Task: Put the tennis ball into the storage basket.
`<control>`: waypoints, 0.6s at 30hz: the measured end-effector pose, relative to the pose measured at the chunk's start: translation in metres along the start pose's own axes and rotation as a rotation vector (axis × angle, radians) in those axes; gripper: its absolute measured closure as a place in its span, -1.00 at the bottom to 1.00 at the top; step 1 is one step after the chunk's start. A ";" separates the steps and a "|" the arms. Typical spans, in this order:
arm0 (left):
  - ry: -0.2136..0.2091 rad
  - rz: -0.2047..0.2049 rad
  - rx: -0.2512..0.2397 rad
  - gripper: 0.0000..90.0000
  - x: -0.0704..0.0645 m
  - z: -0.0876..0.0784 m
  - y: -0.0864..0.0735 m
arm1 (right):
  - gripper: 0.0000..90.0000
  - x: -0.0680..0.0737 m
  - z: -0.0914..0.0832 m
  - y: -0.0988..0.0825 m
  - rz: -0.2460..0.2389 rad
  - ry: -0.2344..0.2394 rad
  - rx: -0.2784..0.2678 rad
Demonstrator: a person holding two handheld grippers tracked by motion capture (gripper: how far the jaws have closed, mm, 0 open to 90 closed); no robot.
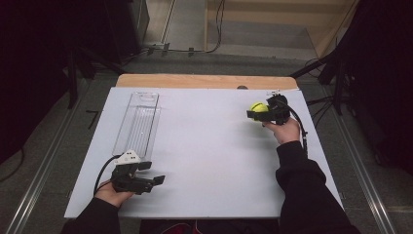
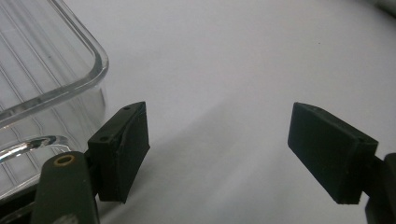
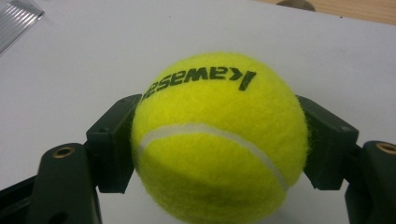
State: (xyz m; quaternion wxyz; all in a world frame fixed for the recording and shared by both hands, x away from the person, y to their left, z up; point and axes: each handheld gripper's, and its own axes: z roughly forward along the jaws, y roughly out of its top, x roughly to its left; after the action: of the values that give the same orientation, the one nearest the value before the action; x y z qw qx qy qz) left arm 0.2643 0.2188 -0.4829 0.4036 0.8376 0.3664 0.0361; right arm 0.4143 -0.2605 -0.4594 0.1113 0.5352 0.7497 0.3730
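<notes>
High view: the right gripper (image 1: 262, 113) sits over the far right part of the white worktop (image 1: 209, 151), its fingers clenched on a yellow-green tennis ball (image 1: 258, 107). The left gripper (image 1: 146, 178) rests near the front left edge, fingers spread with nothing between them, just beside the near end of a long clear tray (image 1: 139, 122) that lies lengthwise along the left side, well apart from the ball

Left gripper view: the two black fingers (image 2: 122, 149) stand wide apart over bare worktop; the rounded corner of the clear tray (image 2: 51, 70) shows at the upper left, close to one finger but not touched by it

Right gripper view: the tennis ball (image 3: 217, 140) is pinched at its sides between both fingers (image 3: 112, 149), pads pressing into the felt, the black lettering on top; it looks lifted a little off the worktop, though I cannot tell that for sure

The step in hand looks like the carry after a pick. The next move probably calls for holding the squeeze steady while crossing to the tray, then lowering the ball inside its walls before letting go, lest it roll off
</notes>
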 end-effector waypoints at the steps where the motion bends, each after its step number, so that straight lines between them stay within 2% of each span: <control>1: 0.000 0.000 0.000 -0.53 0.000 0.000 0.000 | -0.49 0.001 0.000 0.000 -0.003 0.004 -0.001; 18: 0.000 0.005 0.004 -0.53 0.000 0.000 0.000 | -0.49 0.016 0.001 0.002 -0.040 0.033 0.010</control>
State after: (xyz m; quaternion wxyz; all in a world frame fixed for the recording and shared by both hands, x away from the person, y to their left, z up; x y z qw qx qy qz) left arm 0.2642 0.2188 -0.4826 0.4021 0.8393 0.3642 0.0362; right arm 0.4101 -0.2460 -0.4550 0.1037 0.5142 0.7640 0.3757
